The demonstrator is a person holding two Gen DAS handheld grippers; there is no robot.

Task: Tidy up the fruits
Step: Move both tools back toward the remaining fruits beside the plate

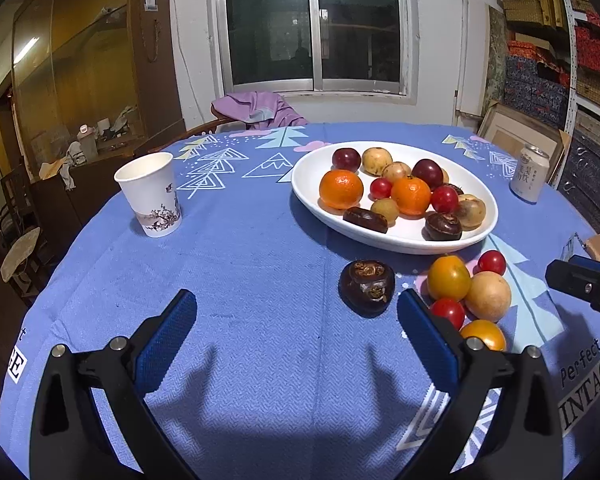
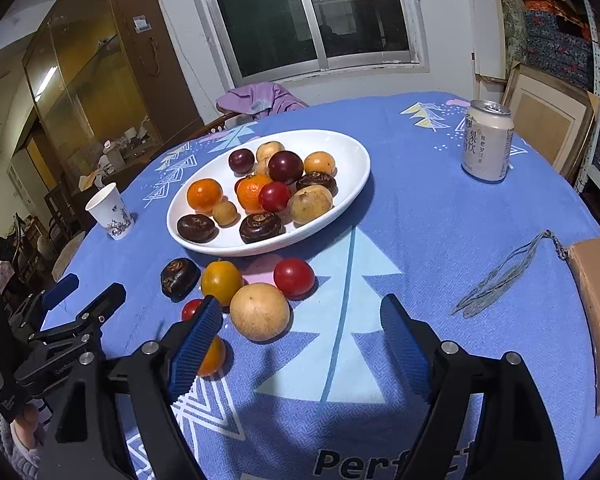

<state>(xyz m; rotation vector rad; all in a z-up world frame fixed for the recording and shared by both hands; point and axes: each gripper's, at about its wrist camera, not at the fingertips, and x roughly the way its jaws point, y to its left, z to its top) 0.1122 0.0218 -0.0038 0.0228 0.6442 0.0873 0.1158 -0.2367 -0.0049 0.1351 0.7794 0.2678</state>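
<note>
Fruits (image 1: 488, 296), round and glossy, beside smooth oval plate (image 1: 400, 240).

Partly hidden behind the right gripper's (image 2: 300, 334) left finger: an orange fruit (image 2: 213, 356) and a small red fruit (image 2: 191, 309). Cut off at the right edge of the right wrist view: a tan case (image 2: 596, 312). Too small to read: print on the drink can (image 1: 530, 174).

A white oval plate (image 2: 352, 152) is heaped with mixed fruits; six loose fruits (image 2: 259, 311) are clustered just beside it.
</note>
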